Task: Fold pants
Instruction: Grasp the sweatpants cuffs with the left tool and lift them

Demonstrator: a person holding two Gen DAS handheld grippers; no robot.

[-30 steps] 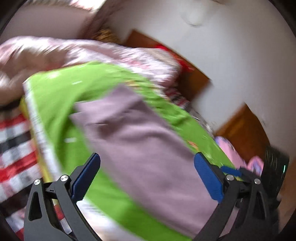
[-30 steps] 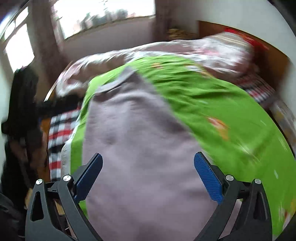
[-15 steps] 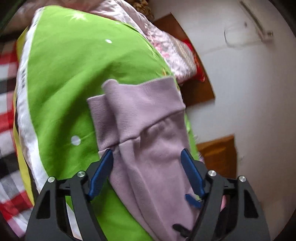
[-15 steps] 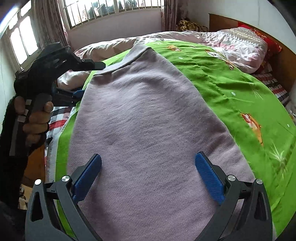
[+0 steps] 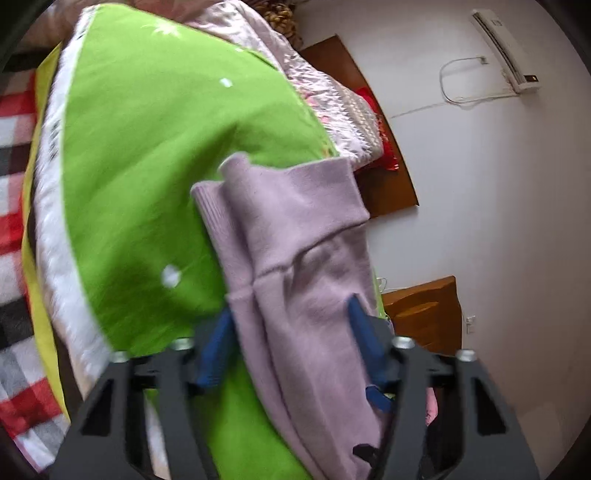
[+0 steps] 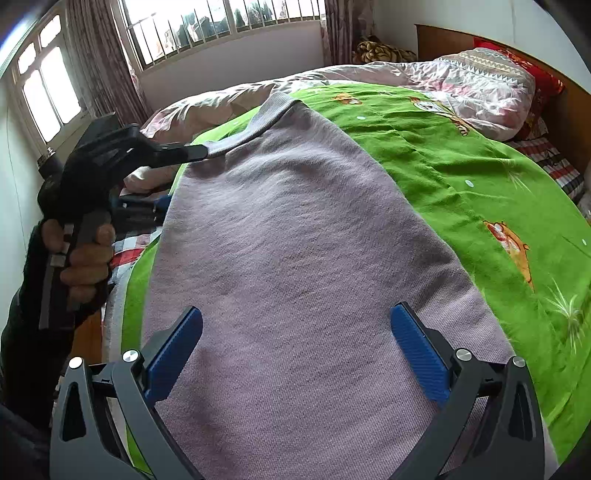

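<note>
Light purple pants [image 6: 295, 240] lie spread lengthwise on a green blanket [image 6: 461, 177], ribbed waistband [image 6: 266, 118] at the far end. My left gripper [image 5: 291, 325] sits at the waistband end of the pants [image 5: 295, 221]. Its jaws are closing, with rumpled fabric between the blue pads, which do not clearly pinch it. The right wrist view shows this left gripper [image 6: 195, 152] touching the waistband corner, held in a person's hand [image 6: 85, 254]. My right gripper [image 6: 295, 354] hovers open over the near part of the pants, nothing held.
The green blanket [image 5: 147, 166] covers a bed with a pink quilt [image 6: 461, 81] bunched at the wooden headboard [image 6: 443, 37]. A red checked sheet [image 5: 14, 221] shows along the bed's edge. Beside the bed stands a wooden nightstand [image 5: 424, 310]. Windows [image 6: 221, 29] line the far wall.
My left gripper swung down and rolled onto the waistband end, and its jaws have narrowed around the fabric. The right gripper dropped slightly toward the pants, then held still, open.
</note>
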